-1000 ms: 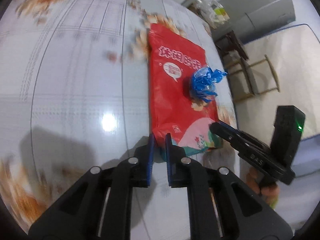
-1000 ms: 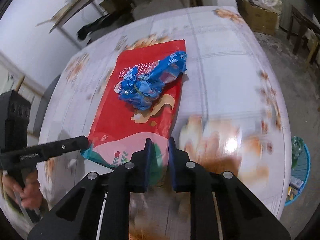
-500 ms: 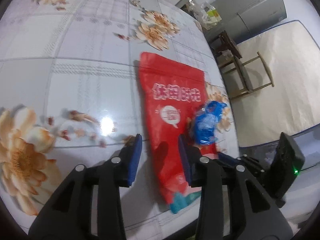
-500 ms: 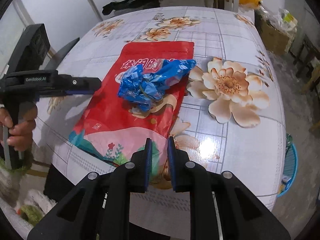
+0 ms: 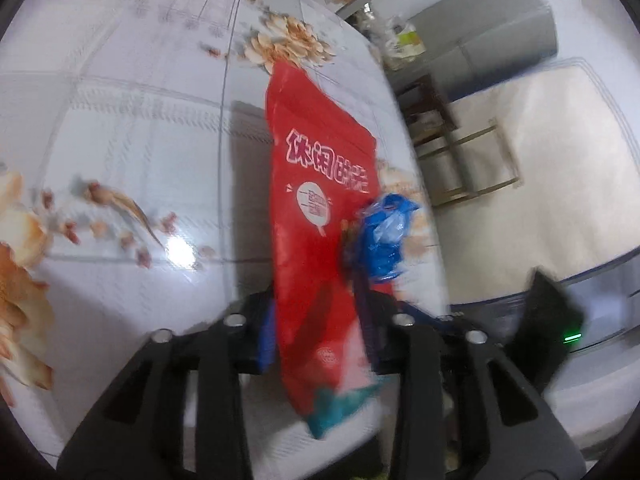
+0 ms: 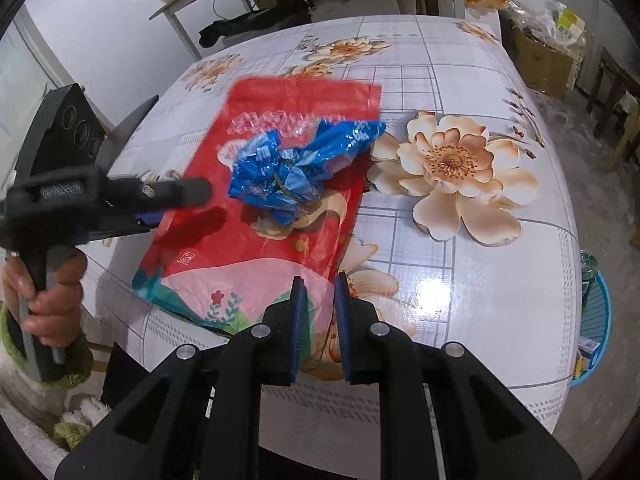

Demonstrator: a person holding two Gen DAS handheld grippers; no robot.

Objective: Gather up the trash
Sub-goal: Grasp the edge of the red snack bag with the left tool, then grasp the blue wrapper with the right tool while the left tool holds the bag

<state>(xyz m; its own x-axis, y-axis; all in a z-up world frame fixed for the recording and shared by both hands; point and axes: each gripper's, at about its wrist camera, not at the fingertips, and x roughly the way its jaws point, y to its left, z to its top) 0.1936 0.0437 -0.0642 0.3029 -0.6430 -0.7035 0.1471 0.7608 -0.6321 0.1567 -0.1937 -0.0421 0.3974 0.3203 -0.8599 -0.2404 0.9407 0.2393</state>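
A large red snack bag [image 6: 276,184] lies on the flowered table with a crumpled blue wrapper [image 6: 296,168] on top of it. My right gripper [image 6: 318,286] is shut on the bag's near edge. My left gripper [image 5: 316,320] is open, its jaws either side of the bag's [image 5: 320,208] left edge; the wrapper [image 5: 384,236] lies just beyond its right finger. In the right wrist view the left gripper [image 6: 192,196] reaches in from the left at the bag's side.
The table [image 6: 480,80] has a glossy flowered cloth and its edge is near me. A teal basket [image 6: 596,312] stands on the floor at the right. Chairs [image 5: 460,152] and cartons [image 6: 548,52] stand beyond the table.
My left gripper has opened wider and moved in onto the bag's left edge. The bag's left side has lifted a little. My right gripper stays shut on the near edge.
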